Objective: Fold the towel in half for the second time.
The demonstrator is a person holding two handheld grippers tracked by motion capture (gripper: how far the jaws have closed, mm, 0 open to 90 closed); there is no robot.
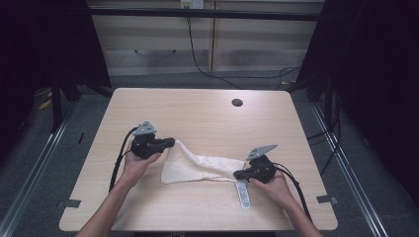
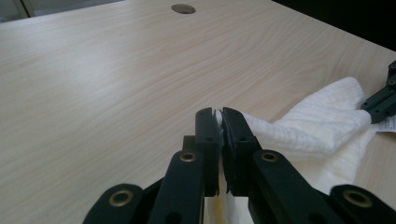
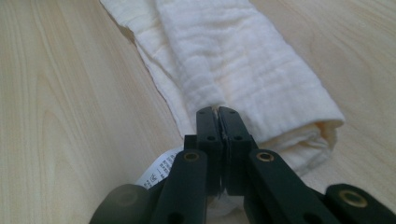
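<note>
A cream-white cloth [image 1: 197, 166] is stretched across the near half of the table [image 1: 197, 113], roughly between the two hands. Its wider, bunched part is seen toward the left, and it narrows to a twisted end toward the right. A white care label [image 1: 242, 193] is attached at that narrow end and lies flat on the wood, just in front of the right hand.

The left end of the cloth is grasped by the left gripper [image 1: 170, 143]; in the left gripper view the jaws are seen clamped together with a thin edge of white fabric [image 2: 218, 122] pinched between them, and the rest of the cloth [image 2: 322, 126] is spread toward the right of that view. The narrow end is grasped by the right gripper [image 1: 238, 174], whose jaws are likewise pressed tight, with the folded cloth [image 3: 243, 70] running away from the tips and the label [image 3: 161, 172] tucked beside them at the left.

Each gripper is held in a bare hand, with a black cable trailing back along the forearm. A small round hole [image 1: 237, 102] is set in the tabletop toward the far edge, well apart from the cloth.
</note>
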